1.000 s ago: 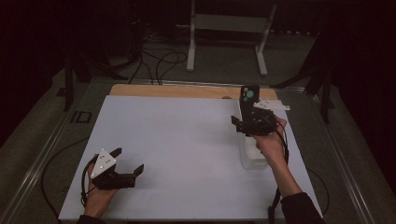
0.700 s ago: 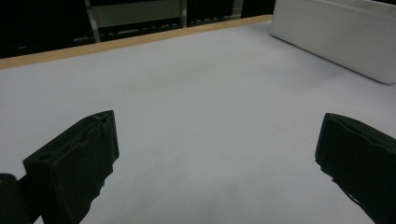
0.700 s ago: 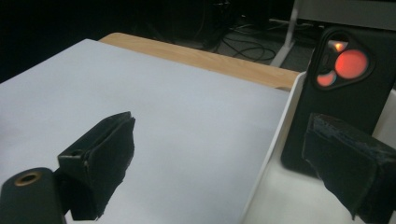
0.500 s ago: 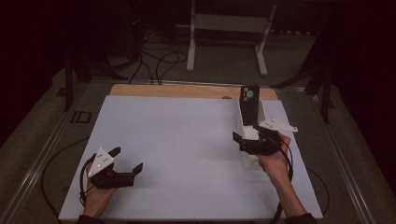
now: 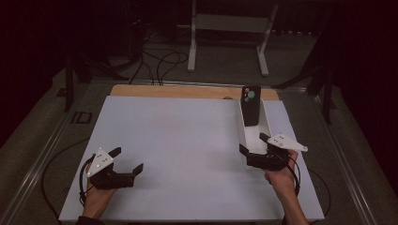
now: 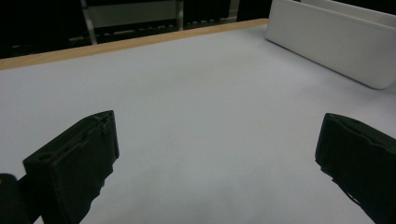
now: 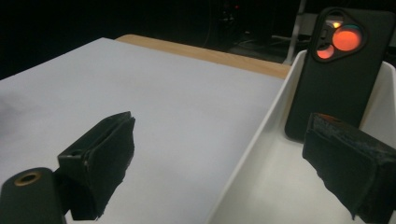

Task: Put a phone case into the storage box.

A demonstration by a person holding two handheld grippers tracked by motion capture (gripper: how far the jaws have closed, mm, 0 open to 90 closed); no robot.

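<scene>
Black phone point(image 5: 251, 105) stands nearly upright at the far end of a white tray point(image 5: 241, 126) on the right side of the tabletop point(image 5: 178, 140), its camera lenses facing the person. The right gripper point(image 5: 254, 152) sits at the tray's near end, jaws apart, holding nothing. The left gripper point(image 5: 126, 161) rests well apart at the near left, jaws also apart and empty.
</scene>
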